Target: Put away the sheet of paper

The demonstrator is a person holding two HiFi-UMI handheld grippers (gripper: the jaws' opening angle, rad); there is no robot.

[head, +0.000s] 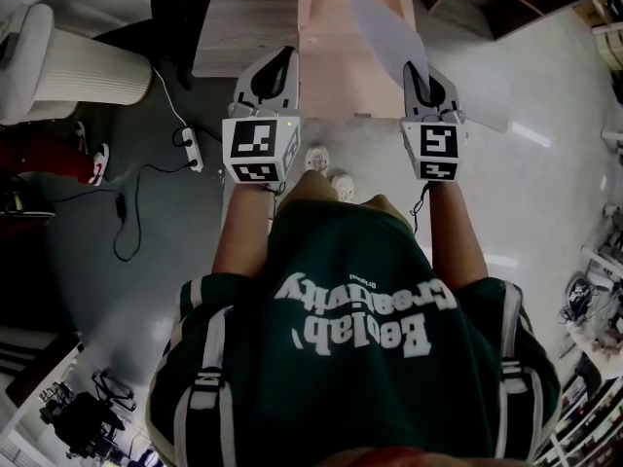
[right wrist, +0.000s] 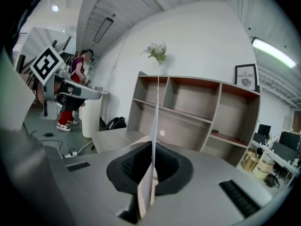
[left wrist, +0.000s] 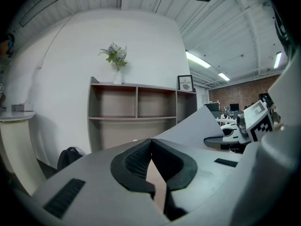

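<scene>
A white sheet of paper (head: 383, 29) stands on edge above the pale pink surface (head: 336, 76) on the wooden table (head: 243, 27), and my right gripper (head: 417, 69) is shut on its near edge. In the right gripper view the sheet (right wrist: 155, 121) appears edge-on, rising from between the shut pads of that gripper (right wrist: 152, 147). My left gripper (head: 282, 58) hovers level with it to the left, shut with nothing in it. In the left gripper view its tips (left wrist: 151, 142) meet, and the paper (left wrist: 197, 126) with the right gripper (left wrist: 235, 138) shows at the right.
A brown shelf unit (right wrist: 197, 117) stands against the white wall ahead, with a flower vase (left wrist: 116, 60) and a framed picture (left wrist: 185, 83) on top. A dark backpack (left wrist: 69, 157) lies by the table. A power strip with cables (head: 192, 149) and a white ribbed appliance (head: 78, 66) are on the floor at left.
</scene>
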